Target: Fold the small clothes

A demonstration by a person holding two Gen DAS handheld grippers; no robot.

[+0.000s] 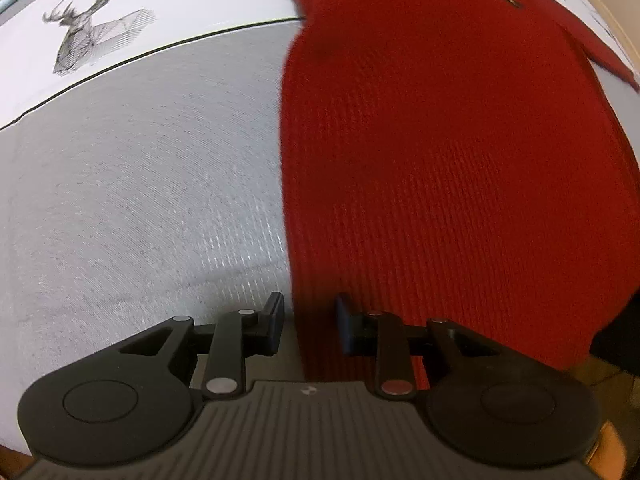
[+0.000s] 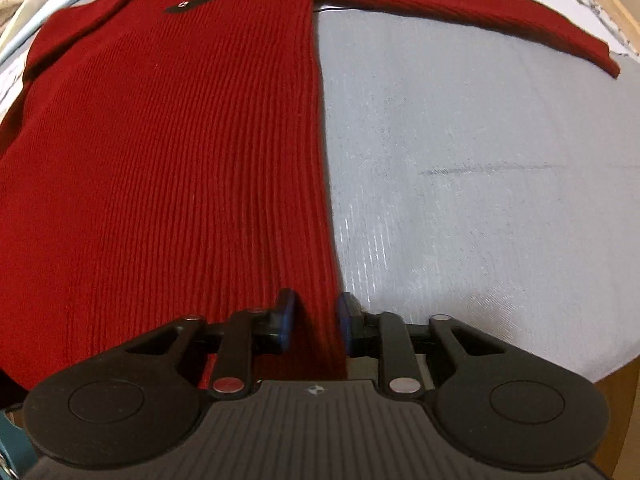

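The left gripper (image 1: 309,322), jaws spread, straddles the left bottom corner of the red ribbed sweater (image 1: 452,168) lying flat on the grey mat (image 1: 152,184); the right gripper (image 2: 317,322), equally spread, straddles the opposite corner, probably poised to lift the hem together.

The red ribbed knit sweater (image 2: 160,160) lies flat on the grey woven mat (image 2: 480,200) — one sleeve stretches out to the right at the far end. Behind the mat, left, sits a deer drawing (image 1: 88,36).
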